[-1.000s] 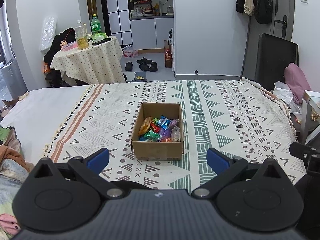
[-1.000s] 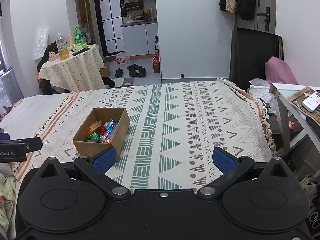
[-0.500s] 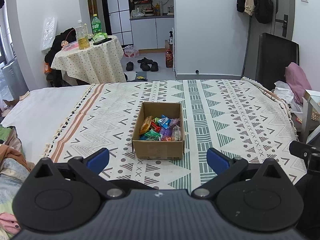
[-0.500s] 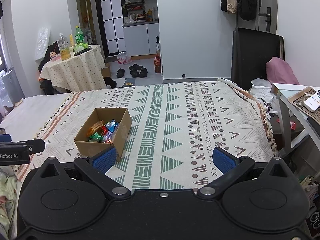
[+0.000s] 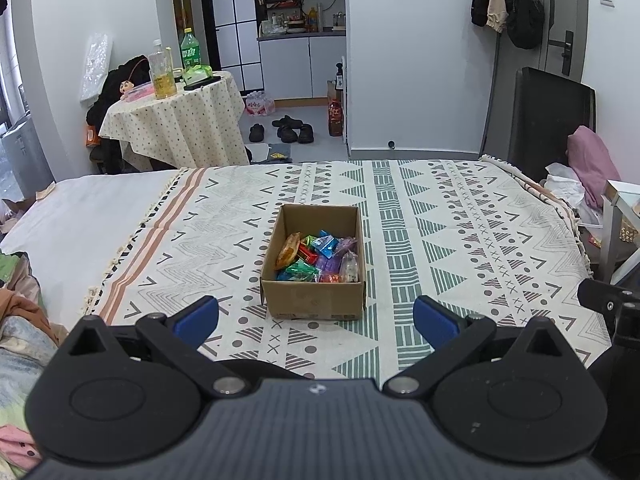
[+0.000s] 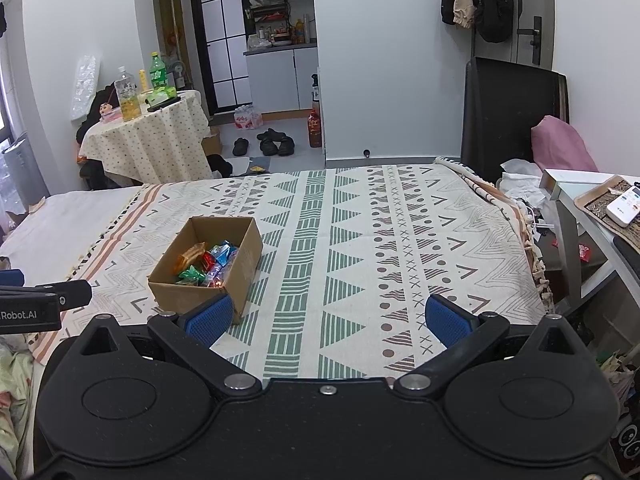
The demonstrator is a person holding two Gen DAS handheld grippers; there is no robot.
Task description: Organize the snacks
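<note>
An open cardboard box (image 5: 316, 302) stands on the patterned bed cover, straight ahead of my left gripper (image 5: 316, 320). It holds several wrapped snacks (image 5: 316, 258) in orange, red, blue, green and purple. My left gripper is open and empty, a short way in front of the box's near wall. In the right wrist view the box (image 6: 240, 268) sits to the left, with the snacks (image 6: 204, 266) showing inside. My right gripper (image 6: 330, 318) is open and empty above the cover, its left fingertip (image 6: 210, 316) close by the box's near right corner.
The patterned cover (image 5: 460, 240) spreads over the bed. A round table with bottles (image 5: 172, 120) stands at the back left. A black chair (image 5: 552, 120) and a side table with a remote (image 6: 624, 204) are at the right. Clothes (image 5: 20, 320) lie at the left edge.
Both views have shifted very slightly; the box sits a touch further right in each. Both grippers stay open and empty.
</note>
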